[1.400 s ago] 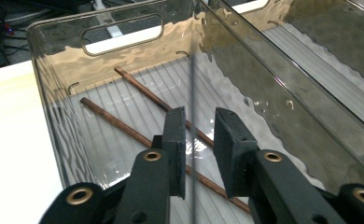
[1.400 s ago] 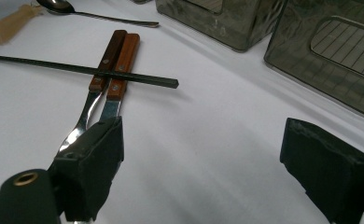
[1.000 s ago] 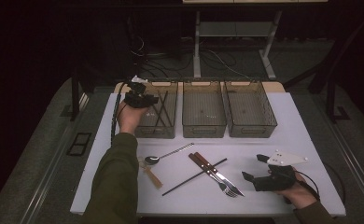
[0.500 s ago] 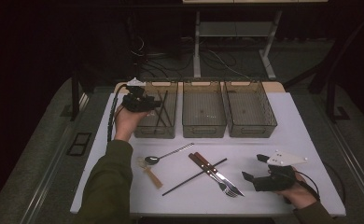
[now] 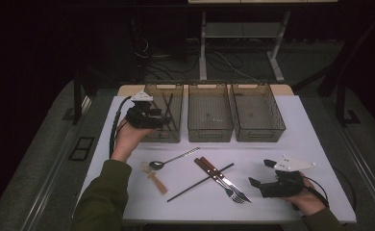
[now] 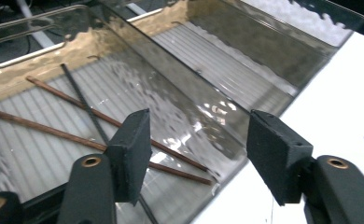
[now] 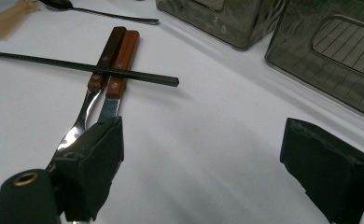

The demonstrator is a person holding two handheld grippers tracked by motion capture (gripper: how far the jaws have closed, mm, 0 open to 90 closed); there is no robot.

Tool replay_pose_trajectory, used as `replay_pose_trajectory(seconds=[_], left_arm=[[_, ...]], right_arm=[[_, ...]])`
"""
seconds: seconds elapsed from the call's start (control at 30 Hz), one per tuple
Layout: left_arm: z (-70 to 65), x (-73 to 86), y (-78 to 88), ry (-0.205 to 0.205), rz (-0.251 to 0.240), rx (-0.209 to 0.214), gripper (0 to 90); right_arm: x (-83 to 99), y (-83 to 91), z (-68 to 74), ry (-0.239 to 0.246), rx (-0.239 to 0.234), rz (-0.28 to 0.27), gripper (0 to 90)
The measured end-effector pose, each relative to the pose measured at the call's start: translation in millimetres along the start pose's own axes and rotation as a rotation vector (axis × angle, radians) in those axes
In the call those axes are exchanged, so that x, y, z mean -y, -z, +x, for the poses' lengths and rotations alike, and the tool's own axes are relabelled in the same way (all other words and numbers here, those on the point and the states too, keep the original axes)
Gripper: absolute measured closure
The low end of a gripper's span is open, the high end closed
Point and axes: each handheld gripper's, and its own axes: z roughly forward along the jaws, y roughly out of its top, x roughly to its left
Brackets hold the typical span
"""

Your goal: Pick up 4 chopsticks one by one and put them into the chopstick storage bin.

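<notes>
White counter (image 5: 281,159) carrying three smoke-tinted transparent bins in a row at its far edge: a left bin (image 5: 176,96), a middle bin (image 5: 209,132) and a right bin (image 5: 272,130). The left gripper (image 5: 164,120) is held in the person's left hand (image 5: 128,137) at the near left corner of the left bin, its fingers (image 6: 131,154) released and spread wide, with nothing between them. In the left gripper view, two brown chopsticks (image 6: 77,135) and one black chopstick (image 6: 82,100) lie on the ribbed floor of the left bin, just beyond and to the left of the fingers, the black one crossing the brown pair. The right gripper (image 5: 261,173) rests low at the near right of the counter in the person's right hand (image 5: 308,199), its fingers (image 7: 96,163) likewise released and empty. Ahead of these fingers, in the right gripper view, a fork (image 7: 84,114) and a knife (image 7: 117,79), both with wooden handles, lie side by side and touching; the left finger stands just in front of their metal ends. A loose black chopstick (image 7: 77,66) lies across both handles. Farther off, beyond the handles, are a metal spoon (image 5: 173,160) and, just beside its bowl, a small wooden spoon (image 5: 154,177). Whether the two spoons touch cannot be told.
</notes>
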Motion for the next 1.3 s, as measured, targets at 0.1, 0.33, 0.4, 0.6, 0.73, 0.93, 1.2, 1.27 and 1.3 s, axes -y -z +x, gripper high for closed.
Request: replay_pose_trajectory(seconds=[0.1, 0.33, 0.4, 0.6, 0.73, 0.93, 1.2, 1.27, 1.3], left_arm=[[-12.0, 1.9, 2.4, -0.02, 0.004, 0.016, 34.5], [-39.2, 11.6, 5.5, -0.042, -0.02, 0.06, 27.9], [-46.2, 15.9, 6.1, -0.046, -0.027, 0.067, 26.8], [-64.9, 29.6, 4.8, -0.053, -0.028, 0.085, 21.0], [-75.4, 38.2, 2.4, -0.062, -0.012, 0.108, 20.8], [-91.2, 54.3, -3.0, -0.076, 0.012, 0.132, 22.6], [-109.1, 68.2, -12.4, -0.099, 0.056, 0.184, 36.6], [-114.1, 70.6, -14.1, -0.099, 0.055, 0.188, 41.1], [-115.8, 71.6, -15.1, -0.103, 0.061, 0.192, 44.2]], right_arm=[[0.1, -0.1, -0.4, 0.0, 0.001, -0.003, 13.5], [0.0, -0.2, -0.5, 0.002, 0.003, -0.002, 13.6], [0.1, -0.1, -0.3, 0.0, 0.002, -0.001, 13.6], [0.0, -0.3, -0.4, -0.002, 0.003, -0.003, 13.6], [-0.1, -0.4, -0.1, -0.005, 0.003, -0.004, 13.5], [0.2, 0.2, -0.3, -0.004, 0.004, -0.006, 13.5], [0.0, 0.5, 0.1, 0.007, 0.006, -0.002, 13.6], [0.0, 0.3, 0.1, 0.002, 0.008, -0.005, 13.6], [0.1, 0.3, -0.1, 0.004, 0.008, -0.004, 13.5]])
